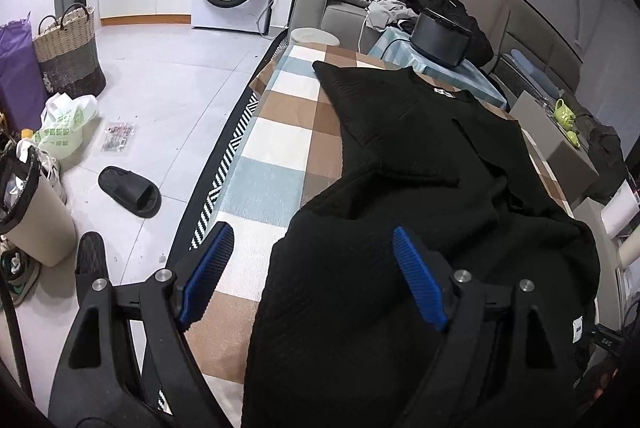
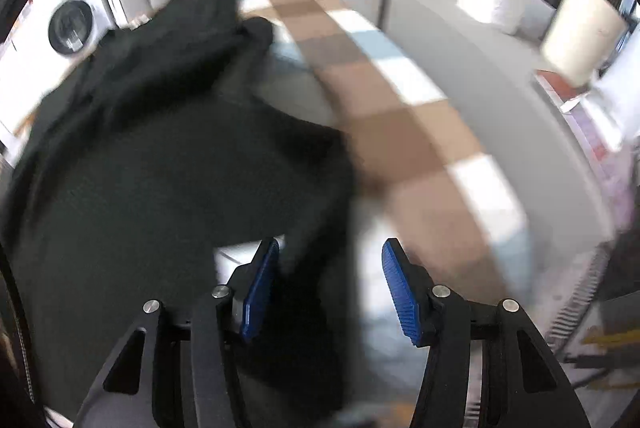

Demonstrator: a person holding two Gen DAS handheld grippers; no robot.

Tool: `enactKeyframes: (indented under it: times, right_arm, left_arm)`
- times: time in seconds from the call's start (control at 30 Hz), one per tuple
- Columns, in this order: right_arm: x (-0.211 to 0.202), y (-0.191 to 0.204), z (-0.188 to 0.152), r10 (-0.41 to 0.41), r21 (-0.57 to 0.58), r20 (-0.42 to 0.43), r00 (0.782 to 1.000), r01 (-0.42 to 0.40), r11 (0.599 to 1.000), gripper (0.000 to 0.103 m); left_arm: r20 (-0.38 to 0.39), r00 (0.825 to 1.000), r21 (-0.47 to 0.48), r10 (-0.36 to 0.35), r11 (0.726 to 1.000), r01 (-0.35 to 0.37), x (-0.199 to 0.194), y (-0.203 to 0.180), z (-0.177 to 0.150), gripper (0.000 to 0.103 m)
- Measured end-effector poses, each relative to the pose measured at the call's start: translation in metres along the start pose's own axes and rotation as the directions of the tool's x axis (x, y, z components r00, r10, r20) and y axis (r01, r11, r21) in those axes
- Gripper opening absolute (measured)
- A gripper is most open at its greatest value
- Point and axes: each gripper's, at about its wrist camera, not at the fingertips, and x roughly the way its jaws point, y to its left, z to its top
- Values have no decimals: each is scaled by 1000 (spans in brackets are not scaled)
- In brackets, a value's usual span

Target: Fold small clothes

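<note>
Black knit top [image 1: 420,196] lies lengthwise on checked surface [image 1: 276,148], near end bunched and spilling over near edge.

Left tongs [image 1: 308,268]: jaws spread wide, nothing held, right finger over fabric, left finger over bare cloth.

Right tongs [image 2: 328,280]: jaws apart, dark fabric between them, no grip closed; view motion-blurred.

Risks:
- Bunched hem: pinch may catch several layers, giving skewed fold.
- Overhang at near edge: pull may drag garment to floor.
- Blurred right view: grasp point uncertain.

Left gripper [image 1: 310,278] jaws spread wide; right gripper [image 2: 328,288] jaws apart, view motion-blurred
</note>
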Motion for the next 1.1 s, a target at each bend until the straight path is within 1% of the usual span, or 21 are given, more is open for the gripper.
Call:
enactKeyframes:
  times: [0.07, 0.1, 0.17, 0.2, 0.27, 0.3, 0.37, 0.43, 0.57, 0.63, 0.7, 0.77, 0.83, 0.87, 0.9, 0.93, 0.97, 1.0, 1.03, 1.07, 1.1]
  right_arm:
    - [-7, -32, -4, -58, 55, -6, 998, 58, 997, 54]
    - [-10, -44, -5, -44, 79, -2, 999, 44, 996, 55]
    - [-17, -55, -3, 0, 96, 36, 999, -3, 995, 56]
    - [-22, -55, -1, 18, 85, 65, 998, -23, 996, 56]
    - [-30, -50, 3, 106, 39, 113, 988, -111, 993, 56]
    - [-30, -49, 6, 136, 28, 114, 984, -140, 990, 56]
    - [-31, -46, 12, 224, 7, 135, 965, -227, 974, 56]
    - [-28, -42, 20, 309, -35, 162, 937, -307, 951, 56]
    - [-8, -22, 46, 387, -88, 173, 906, -377, 922, 56]
    - [4, -13, 59, 422, -96, 155, 893, -411, 907, 56]
    - [17, -6, 71, 463, -107, 140, 875, -452, 886, 56]
    - [28, 0, 83, 502, -111, 113, 857, -491, 864, 56]
    - [35, 9, 96, 524, -127, 100, 846, -511, 850, 56]
    - [37, 12, 100, 542, -136, 94, 835, -528, 838, 56]
    - [41, 16, 106, 565, -145, 89, 820, -551, 822, 54]
    - [43, 19, 110, 587, -149, 84, 805, -573, 806, 46]
    - [46, 22, 112, 605, -150, 69, 793, -592, 792, 40]
    - [49, 23, 114, 613, -151, 62, 788, -599, 786, 26]
    - [53, 26, 118, 614, -156, 61, 787, -601, 784, 10]
    - [52, 26, 118, 615, -167, 77, 785, -598, 784, 5]
    - [48, 25, 118, 626, -178, 107, 773, -604, 777, 5]
  left_arm:
    - [1, 1000, -3, 3, 1000, -3, 0, 2, 0, 80]
    - [1, 1000, -7, 3, 1000, -3, 0, 3, -1, 80]
    - [-3, 1000, -17, 4, 1000, -4, 2, 5, -3, 80]
    - [-8, 1000, -23, 6, 1000, -6, 3, 5, -4, 80]
    - [-16, 1000, -27, 7, 1000, -8, 4, 5, -6, 80]
    - [-21, 1000, -28, 9, 1000, -10, 5, 4, -8, 80]
    - [-26, 1000, -19, 10, 1000, -11, 4, 3, -12, 80]
    - [-35, 999, -11, 25, 1000, -25, 4, 3, -16, 80]
    - [-57, 998, -50, 25, 998, -28, 6, 9, -28, 80]
    - [-70, 997, -75, 40, 996, -45, 9, 13, -35, 80]
    - [-91, 994, -95, 53, 994, -61, 14, 15, -40, 80]
    - [-104, 994, -106, 42, 993, -53, 20, 14, -44, 80]
    - [-108, 994, -127, 16, 991, -30, 26, 13, -44, 80]
    - [-105, 995, -136, 0, 991, -14, 29, 14, -44, 74]
    - [-97, 995, -153, -23, 988, 8, 33, 14, -43, 58]
    - [-87, 995, -169, -39, 985, 24, 36, 14, -42, 44]
    - [-82, 995, -180, -55, 983, 39, 38, 14, -41, 17]
    - [-81, 994, -195, -68, 980, 52, 40, 15, -40, 7]
    - [-68, 994, -213, -83, 975, 66, 41, 16, -38, 6]
    - [-44, 995, -221, -87, 972, 75, 38, 17, -36, 4]
    - [-20, 996, -219, -85, 972, 79, 34, 17, -34, 4]
